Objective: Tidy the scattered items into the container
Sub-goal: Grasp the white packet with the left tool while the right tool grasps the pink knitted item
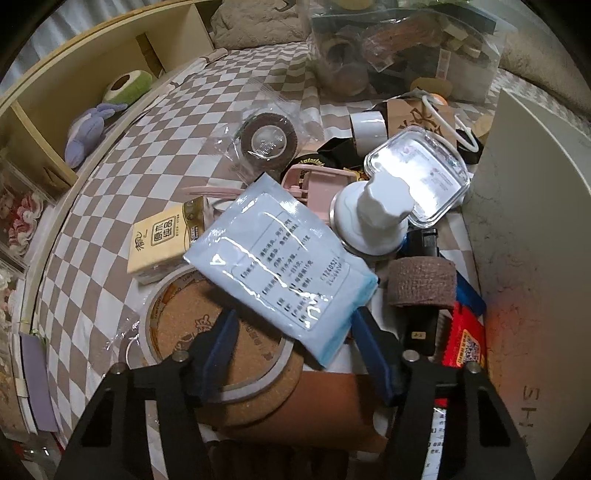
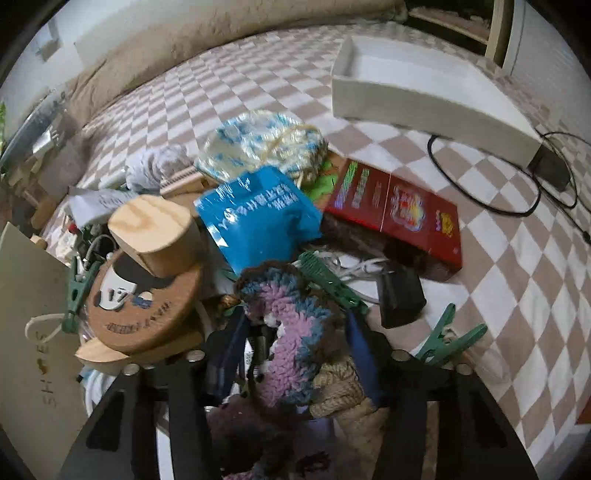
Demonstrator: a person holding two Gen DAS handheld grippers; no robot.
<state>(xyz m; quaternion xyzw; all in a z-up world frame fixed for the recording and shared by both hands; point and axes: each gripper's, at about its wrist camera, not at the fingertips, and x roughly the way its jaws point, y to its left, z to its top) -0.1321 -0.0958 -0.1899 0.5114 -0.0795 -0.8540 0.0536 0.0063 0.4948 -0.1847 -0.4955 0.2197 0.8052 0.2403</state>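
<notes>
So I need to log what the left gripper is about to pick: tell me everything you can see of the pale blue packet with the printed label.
The pale blue packet is a flat, glossy plastic pouch with a darker blue bottom corner and a white label of black Chinese print. It lies tilted atop the clutter, overlapping the yellow tissue pack and the round cork coaster. Its lower end sits between the left gripper's open blue fingers.

A bed under a brown-and-white checked sheet [image 1: 155,155], in soft indoor light.
A pale wooden shelf unit [image 1: 74,74] runs along the bed's edge in the left wrist view, with plush toys [image 1: 88,129] in its open compartments. In the right wrist view a beige blanket [image 2: 207,40] lies bunched along the far side beneath a light wall [image 2: 74,26].
</notes>
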